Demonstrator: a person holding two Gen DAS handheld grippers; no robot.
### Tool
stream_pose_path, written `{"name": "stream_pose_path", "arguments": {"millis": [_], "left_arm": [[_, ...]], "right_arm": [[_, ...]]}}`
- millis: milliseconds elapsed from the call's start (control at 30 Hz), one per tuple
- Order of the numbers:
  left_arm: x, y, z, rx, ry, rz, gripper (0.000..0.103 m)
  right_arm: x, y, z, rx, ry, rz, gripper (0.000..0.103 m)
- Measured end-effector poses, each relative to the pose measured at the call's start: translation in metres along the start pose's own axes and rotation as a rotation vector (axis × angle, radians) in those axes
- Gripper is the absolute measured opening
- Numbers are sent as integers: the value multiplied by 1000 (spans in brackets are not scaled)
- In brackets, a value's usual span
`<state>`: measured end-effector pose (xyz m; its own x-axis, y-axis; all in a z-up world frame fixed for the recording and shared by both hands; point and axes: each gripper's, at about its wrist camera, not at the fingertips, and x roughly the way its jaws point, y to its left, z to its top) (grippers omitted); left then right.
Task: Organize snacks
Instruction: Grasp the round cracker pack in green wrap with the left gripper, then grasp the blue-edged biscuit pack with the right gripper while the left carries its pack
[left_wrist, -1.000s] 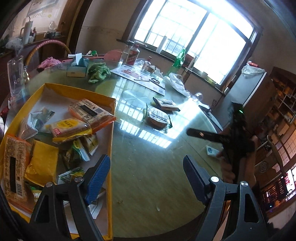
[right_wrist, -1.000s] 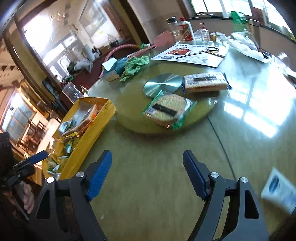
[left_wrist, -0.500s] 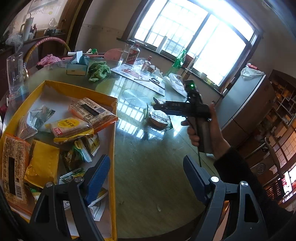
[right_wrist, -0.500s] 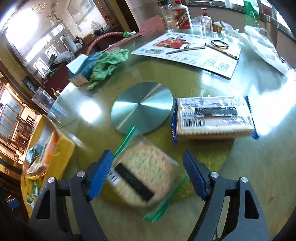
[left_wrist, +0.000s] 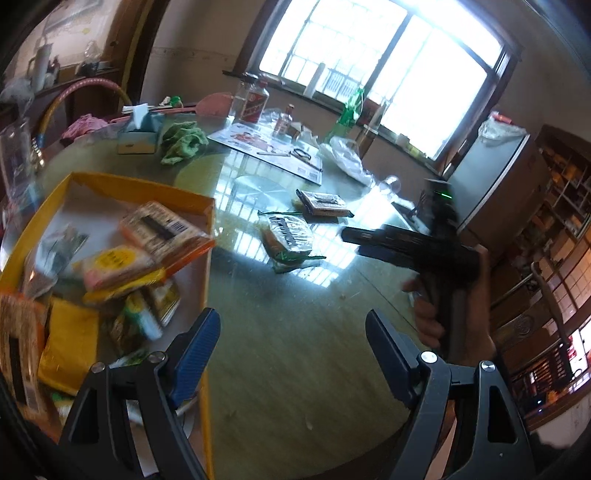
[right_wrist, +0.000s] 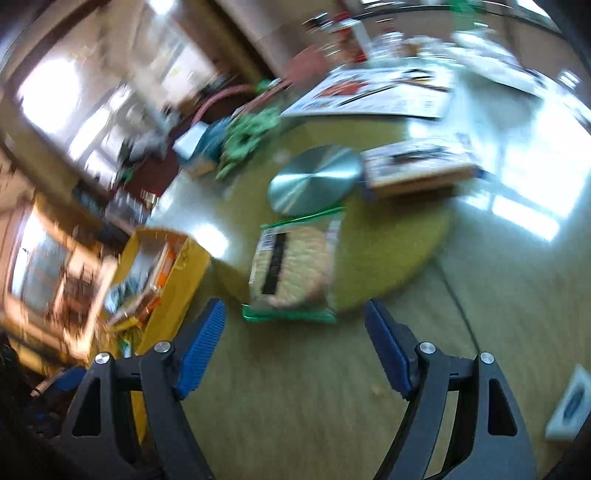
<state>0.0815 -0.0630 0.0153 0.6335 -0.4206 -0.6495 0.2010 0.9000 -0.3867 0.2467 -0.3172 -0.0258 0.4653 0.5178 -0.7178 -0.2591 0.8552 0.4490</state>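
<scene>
Presently the right gripper is seen pitched downward over the glass-topped table, its blue pads spread wide with nothing between them. From the left wrist view it appears as a dark, blurred tool gripped by a hand at the right side of the table. The left gripper is likewise held angled down, jaws spread and empty, beside the yellow box.

The round cracker packet, in clear wrap with green edges, is noted lying on the turntable, just ahead of the right pads and not touched by them. A rectangular biscuit pack lies farther back, next to a metal disc.

The yellow box is recorded as holding a loose heap of snack packets, an orange-edged pack uppermost.
</scene>
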Motion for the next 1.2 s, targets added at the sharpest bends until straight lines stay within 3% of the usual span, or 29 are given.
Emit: {"name": "stream_pose_path", "arguments": {"millis": [100,167,267,333,533,667,767,833,933,967,1067,1200], "left_arm": [[33,-8,22,-38,37,-7,81],[63,-16,35,-52,72,31,82],[116,-22,52,-63,160,24,82],[154,-19,63,-100,208,72,82],[212,-17,89,-120,220,200,83],[227,-31,93,-46,222,312,83],[241,-27,88,-24,282,371,84],[243,-30,83,30,262,410,84],[240,-27,80,34,251,397,82],[238,-27,80,41,245,395,76],[232,-26,80,55,262,387,76],[191,-28,73,46,222,330,76]], "right_arm": [[-29,-15,-14,64,-63,-47,79],[-41,-25,-20,95,-87,-30,79],[-54,-39,-27,125,-107,-11,79],[-58,-47,-30,134,-110,4,79],[-59,-59,-40,157,-108,42,79],[-59,-66,-44,157,-106,64,79],[-59,-72,-44,163,-105,67,79],[-60,-74,-42,165,-108,66,79],[-62,-76,-38,162,-109,60,79],[-63,-77,-35,163,-109,59,79],[-58,-77,-24,179,-98,56,79],[-44,-79,-7,213,-68,57,79]]}}
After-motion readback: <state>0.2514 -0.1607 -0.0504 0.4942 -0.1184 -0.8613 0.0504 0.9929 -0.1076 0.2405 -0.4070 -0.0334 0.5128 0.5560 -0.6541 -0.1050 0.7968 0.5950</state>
